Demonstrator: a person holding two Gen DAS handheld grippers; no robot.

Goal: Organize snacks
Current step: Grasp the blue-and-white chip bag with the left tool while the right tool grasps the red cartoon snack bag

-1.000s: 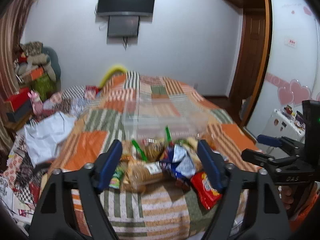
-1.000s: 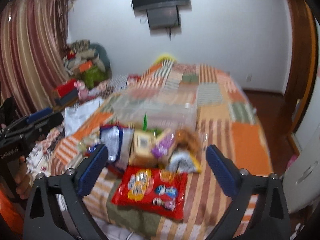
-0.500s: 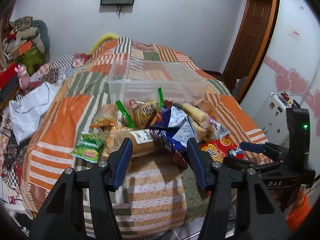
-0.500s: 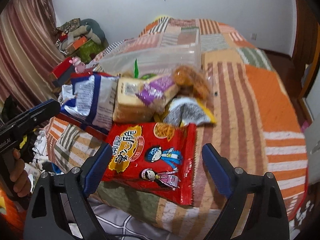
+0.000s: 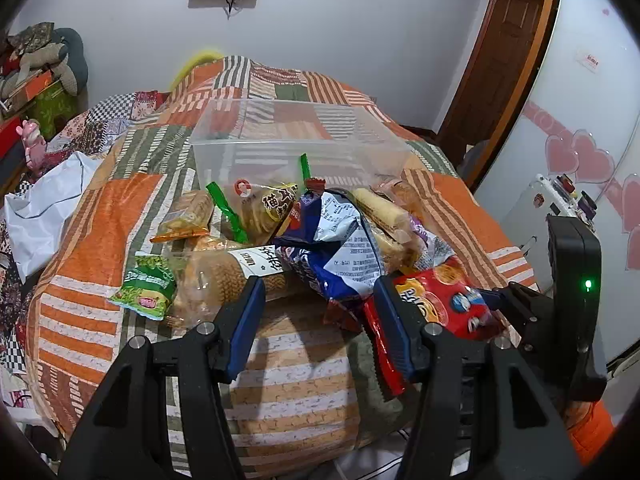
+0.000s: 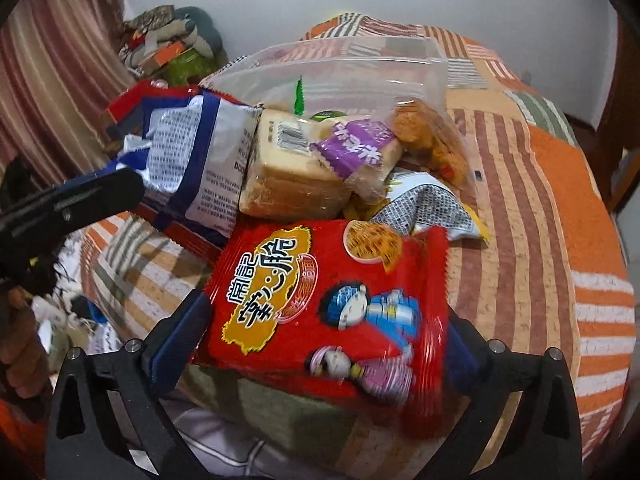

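Both grippers closed in on the pile since 0.5 s ago; your right gripper point(image 6: 324, 344) now straddles the red bag point(image 6: 332, 300) at the bed's near edge, jaws wide, not clamped. Left gripper point(image 5: 320, 312) hangs wide, empty. Pinch one edge, then lift toward the bin point(image 5: 296, 148).

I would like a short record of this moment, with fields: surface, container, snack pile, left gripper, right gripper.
surface: bed with orange, green and white striped patchwork quilt
container: clear plastic rectangular bin, behind the pile, nothing visible inside
snack pile: red noodle-snack packet nearest the bed edge; blue and silver foil bag; wrapped sliced bread loaf; small green packet at the left
left gripper: open, holding nothing, in front of the pile
right gripper: open, jaws on either side of the red packet, not yet closed
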